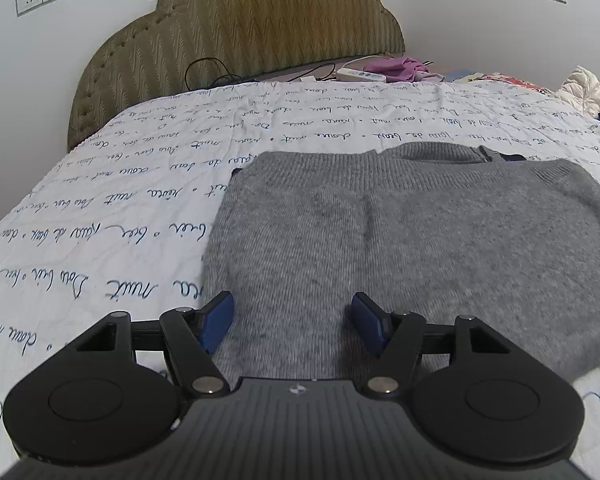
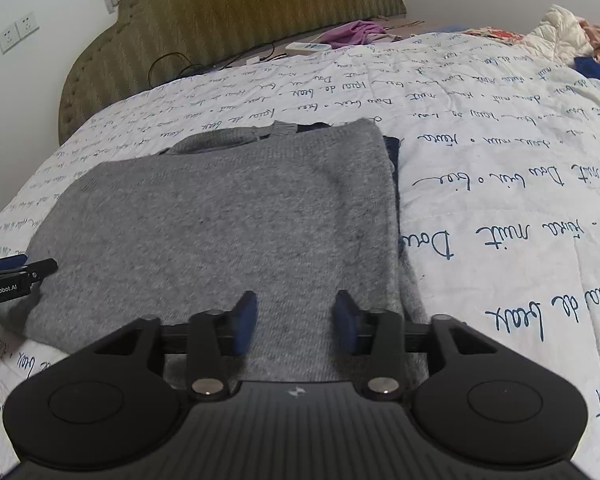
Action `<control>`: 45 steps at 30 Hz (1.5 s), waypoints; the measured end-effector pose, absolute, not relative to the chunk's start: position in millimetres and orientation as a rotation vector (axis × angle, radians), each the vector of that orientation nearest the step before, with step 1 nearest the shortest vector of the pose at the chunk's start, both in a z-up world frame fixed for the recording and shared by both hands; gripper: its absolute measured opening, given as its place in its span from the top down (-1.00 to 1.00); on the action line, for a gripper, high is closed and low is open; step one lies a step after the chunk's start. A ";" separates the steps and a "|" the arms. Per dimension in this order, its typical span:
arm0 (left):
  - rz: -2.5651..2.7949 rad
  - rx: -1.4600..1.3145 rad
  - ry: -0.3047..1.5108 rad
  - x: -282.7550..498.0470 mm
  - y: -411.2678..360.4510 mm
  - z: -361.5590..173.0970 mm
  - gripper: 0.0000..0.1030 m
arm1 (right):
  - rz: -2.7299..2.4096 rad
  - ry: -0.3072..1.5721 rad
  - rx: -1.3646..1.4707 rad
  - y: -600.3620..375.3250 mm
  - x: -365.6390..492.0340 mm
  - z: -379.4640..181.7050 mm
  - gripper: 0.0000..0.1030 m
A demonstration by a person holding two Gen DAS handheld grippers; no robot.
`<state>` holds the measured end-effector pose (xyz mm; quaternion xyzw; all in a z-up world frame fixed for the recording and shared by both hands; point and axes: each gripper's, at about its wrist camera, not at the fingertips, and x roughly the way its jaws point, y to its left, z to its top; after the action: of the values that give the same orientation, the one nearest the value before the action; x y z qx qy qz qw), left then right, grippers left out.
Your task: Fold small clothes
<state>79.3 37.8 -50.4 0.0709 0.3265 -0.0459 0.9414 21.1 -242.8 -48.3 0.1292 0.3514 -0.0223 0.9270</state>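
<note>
Two grippers are held over the near hem of a grey sweater lying flat on the bed: left gripper wide, right gripper narrower, both empty. Gripping the hem for a fold seems called for.

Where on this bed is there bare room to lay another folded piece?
Bare quilt lies open left of the grey sweater, up to the headboard, and also right of it in the right wrist view. Crowded spots: the clothes pile at the far right corner, and the remote, cables and purple cloth along the headboard.
</note>
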 end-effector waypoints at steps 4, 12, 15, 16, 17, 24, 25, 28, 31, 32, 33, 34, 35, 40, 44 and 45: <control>-0.107 0.108 0.663 67.0 42.9 -45.1 -0.31 | -0.038 0.682 0.269 -238.9 14.5 -38.8 0.15; -0.120 0.027 0.715 69.8 58.5 -54.7 -0.35 | -0.036 0.742 0.269 -235.4 19.2 -58.7 0.15; -0.137 -0.073 0.723 65.3 78.0 -45.1 -0.29 | -0.035 0.698 0.349 -248.9 4.9 -50.0 0.07; -0.138 -0.116 0.733 63.9 87.1 -44.3 -0.29 | -0.047 0.687 0.367 -255.5 -0.5 -48.2 -0.06; -0.137 -0.169 0.749 62.9 96.6 -44.9 -0.28 | -0.065 0.681 0.385 -263.3 -5.2 -48.0 -0.11; -0.257 -0.607 0.808 57.4 135.5 -55.4 -0.28 | -0.080 0.683 0.575 -296.7 -17.8 -62.9 -0.12; -0.273 -0.635 0.814 57.5 135.8 -55.4 -0.28 | -0.077 0.673 0.600 -299.2 -18.9 -61.3 -0.12; -0.293 -0.702 0.833 59.5 137.3 -58.0 -0.28 | -0.104 0.666 0.649 -308.2 -25.0 -60.3 -0.12; -0.288 -0.788 0.840 60.8 146.6 -67.1 -0.28 | -0.135 0.672 0.678 -315.3 -35.6 -64.4 -0.11; -0.285 -0.808 0.840 60.5 149.4 -69.0 -0.28 | -0.140 0.667 0.700 -317.9 -40.8 -66.4 -0.11; -0.283 -0.826 0.836 60.1 152.1 -70.7 -0.28 | -0.135 0.662 0.735 -321.5 -46.0 -69.0 -0.11; -0.280 -0.838 0.833 60.3 153.7 -72.2 -0.28 | -0.123 0.661 0.779 -324.8 -49.2 -73.1 -0.11; -0.274 -0.848 0.834 60.9 154.0 -74.0 -0.28 | -0.107 0.665 0.819 -326.4 -50.2 -77.0 -0.11; -0.247 -0.854 0.827 66.9 142.0 -73.4 -0.29 | -0.029 0.658 0.906 -320.8 -32.2 -82.1 -0.23; -0.226 -0.842 0.835 65.8 142.2 -72.7 0.17 | 0.015 0.652 0.951 -316.6 -19.2 -83.7 0.01; -0.215 -0.846 0.844 66.2 145.7 -74.2 0.22 | 0.023 0.662 0.948 -315.3 -16.5 -84.0 0.12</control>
<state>66.2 145.7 -74.2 -0.3973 0.3967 -0.1008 0.8213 -16.5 -315.3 -84.0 0.4482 0.3128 0.0108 0.8373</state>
